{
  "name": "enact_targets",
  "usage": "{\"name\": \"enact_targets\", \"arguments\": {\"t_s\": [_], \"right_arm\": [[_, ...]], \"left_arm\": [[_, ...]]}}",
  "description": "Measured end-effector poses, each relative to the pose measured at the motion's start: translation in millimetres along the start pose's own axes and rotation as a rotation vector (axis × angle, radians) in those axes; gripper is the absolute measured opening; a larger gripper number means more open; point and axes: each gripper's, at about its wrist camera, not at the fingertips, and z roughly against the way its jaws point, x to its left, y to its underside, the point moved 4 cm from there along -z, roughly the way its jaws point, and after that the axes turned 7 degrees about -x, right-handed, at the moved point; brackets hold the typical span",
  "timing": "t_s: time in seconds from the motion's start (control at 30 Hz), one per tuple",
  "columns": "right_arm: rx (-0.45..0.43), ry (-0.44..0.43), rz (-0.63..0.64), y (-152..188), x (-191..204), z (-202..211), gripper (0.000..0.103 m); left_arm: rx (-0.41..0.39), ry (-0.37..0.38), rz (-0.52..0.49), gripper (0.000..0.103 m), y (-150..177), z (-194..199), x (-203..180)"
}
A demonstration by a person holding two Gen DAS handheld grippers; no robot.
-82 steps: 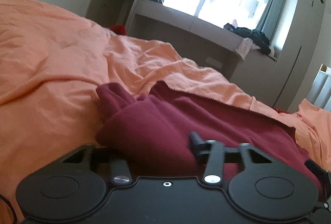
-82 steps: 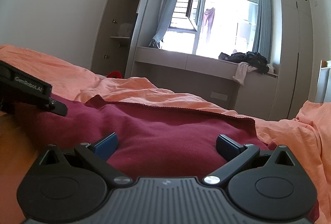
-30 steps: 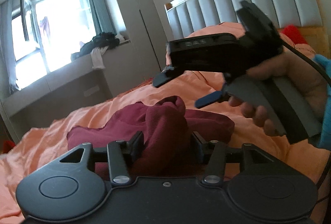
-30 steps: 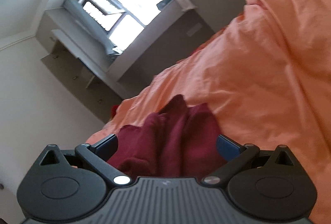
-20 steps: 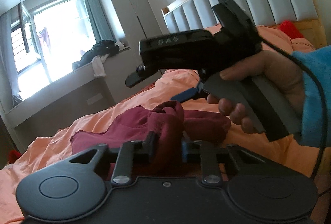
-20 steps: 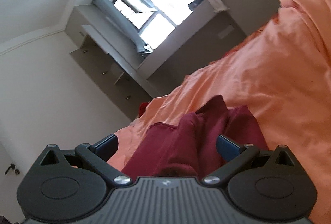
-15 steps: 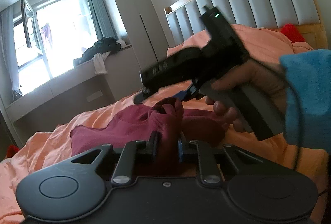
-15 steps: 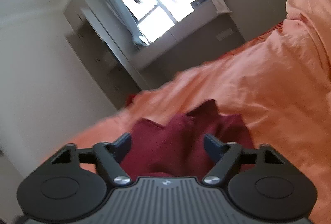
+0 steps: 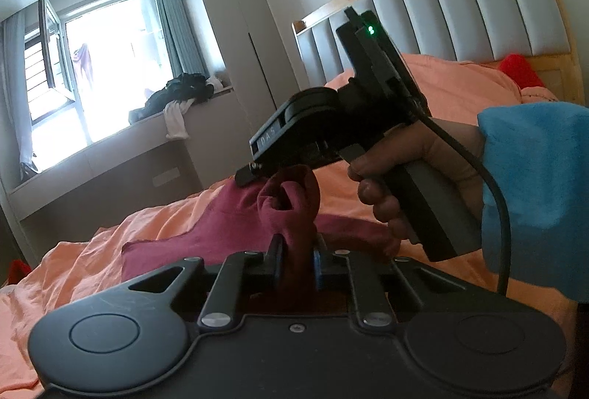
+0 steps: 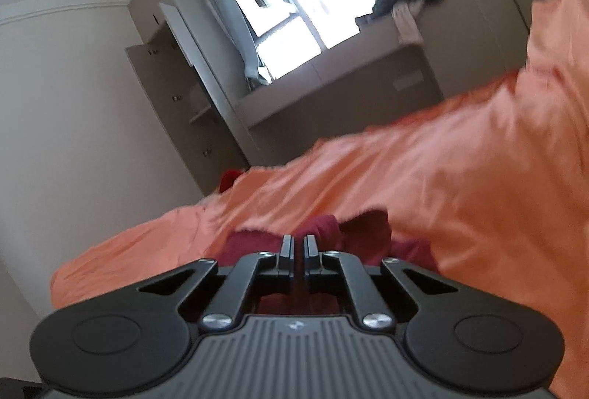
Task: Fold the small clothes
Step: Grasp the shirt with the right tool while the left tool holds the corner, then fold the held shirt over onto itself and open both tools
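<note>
Bedroom, orange bed (image 9: 154, 226). Maroon garment (image 9: 294, 200) bunched mid-bed; left tongs (image 9: 297, 261) clamp its raised fold. Right tongs (image 10: 299, 248) nearly closed at cloth, grip unclear; prob. lifting to spread.

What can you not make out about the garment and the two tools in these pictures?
- Garment type: left wrist view, bunched in a wad; sleeves or legs not told apart.
- What the right tool pinches: right wrist view, motion blur; its nearly closed fingers show no clear cloth between them.
- Right tool's tips: left wrist view, seen side-on, partly behind the wad.
- Garment's near edge: both views, cut off by the left tool and right tool bodies.
</note>
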Motion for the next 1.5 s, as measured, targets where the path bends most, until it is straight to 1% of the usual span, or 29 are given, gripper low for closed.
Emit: {"name": "enact_targets", "arguments": {"t_s": [0.17,0.33,0.4,0.5,0.63,0.77,0.83,0.9,0.93,1.0,1.03,1.1,1.13,1.17,1.2,1.23,1.33,1.4,1.5], "right_arm": [[-0.060,0.045,0.010,-13.0,-9.0,16.8,0.005],[-0.063,0.117,-0.002,-13.7,-27.5,28.1,0.005],[-0.051,0.152,0.002,-11.2,-34.4,29.1,0.004],[0.002,0.201,-0.011,-4.1,-43.6,22.9,0.004],[0.053,0.221,-0.012,7.1,-50.4,20.9,0.004],[0.068,0.223,-0.007,10.9,-48.7,23.9,0.005],[0.077,0.222,-0.026,11.8,-49.6,24.9,0.011],[0.083,0.224,-0.054,12.2,-52.4,27.2,0.016],[0.087,0.221,-0.070,12.2,-54.0,28.1,0.023],[0.098,0.215,-0.106,13.4,-57.1,30.2,0.050],[0.103,0.214,-0.122,14.4,-59.0,31.0,0.054],[0.116,0.215,-0.133,16.8,-60.7,33.0,0.059],[0.121,0.218,-0.130,17.5,-60.8,34.2,0.062],[0.129,0.223,-0.120,18.3,-60.9,35.3,0.068],[0.136,0.226,-0.112,18.9,-60.7,36.3,0.073],[0.144,0.226,-0.103,19.8,-60.4,37.3,0.075],[0.188,0.238,-0.057,24.3,-58.8,39.8,0.087],[0.215,0.259,-0.026,28.1,-58.6,40.7,0.091],[0.236,0.276,-0.005,30.1,-60.5,46.2,0.095]], "left_arm": [[0.012,0.028,0.040,0.016,-4.5,-15.0,-9.9],[0.044,0.064,0.055,0.016,-0.9,-29.5,-22.8],[0.067,0.078,0.070,0.016,3.2,-33.8,-23.6],[0.084,0.096,0.085,0.016,9.1,-36.0,-23.4],[0.083,0.099,0.063,0.018,12.9,-32.9,-23.2],[0.091,0.112,0.081,0.020,12.1,-32.8,-22.0],[0.097,0.128,0.098,0.024,10.9,-34.1,-19.9],[0.103,0.149,0.123,0.032,10.1,-33.3,-17.9],[0.104,0.162,0.142,0.034,9.1,-32.9,-16.3],[0.111,0.197,0.189,0.048,6.7,-31.7,-12.4],[0.113,0.212,0.211,0.051,5.1,-30.9,-10.8],[0.117,0.238,0.258,0.064,1.1,-28.7,-6.5],[0.120,0.254,0.287,0.068,-1.6,-27.3,-3.0],[0.123,0.265,0.316,0.074,-4.0,-26.1,0.8],[0.125,0.271,0.341,0.078,-6.3,-25.5,3.7],[0.123,0.273,0.368,0.080,-9.6,-23.5,9.1],[0.113,0.249,0.420,0.087,-20.3,-19.4,28.1],[0.095,0.205,0.448,0.095,-26.4,-14.2,44.1],[0.072,0.115,0.479,0.100,-32.1,-5.5,70.6]]}}
